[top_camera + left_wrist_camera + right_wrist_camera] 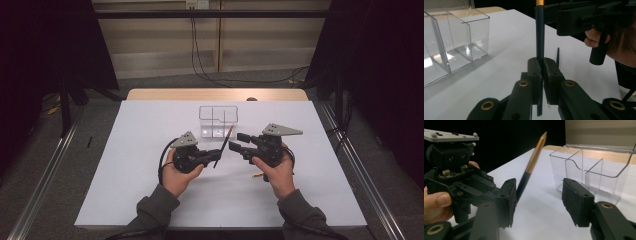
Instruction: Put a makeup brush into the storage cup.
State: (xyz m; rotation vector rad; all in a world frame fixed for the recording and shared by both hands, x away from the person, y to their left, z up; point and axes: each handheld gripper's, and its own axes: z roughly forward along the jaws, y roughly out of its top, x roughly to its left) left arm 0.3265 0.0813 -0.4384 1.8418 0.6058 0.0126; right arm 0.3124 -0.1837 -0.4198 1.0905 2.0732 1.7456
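Left gripper [218, 152] pinches the dark lower part of a pen [539, 37] between its pressed-together jaws and holds it tilted above the counter [150, 165]; right gripper [537, 202] stands spread around the pen, its pads not touching it; I judge that a handover is in hand; the next move calls for the right jaws to press on the shaft before the left ones let go; the clear organizer [218, 120] waits just beyond, its compartments empty; a small pencil [258, 175] lies under the right hand [275, 172], out of the way.
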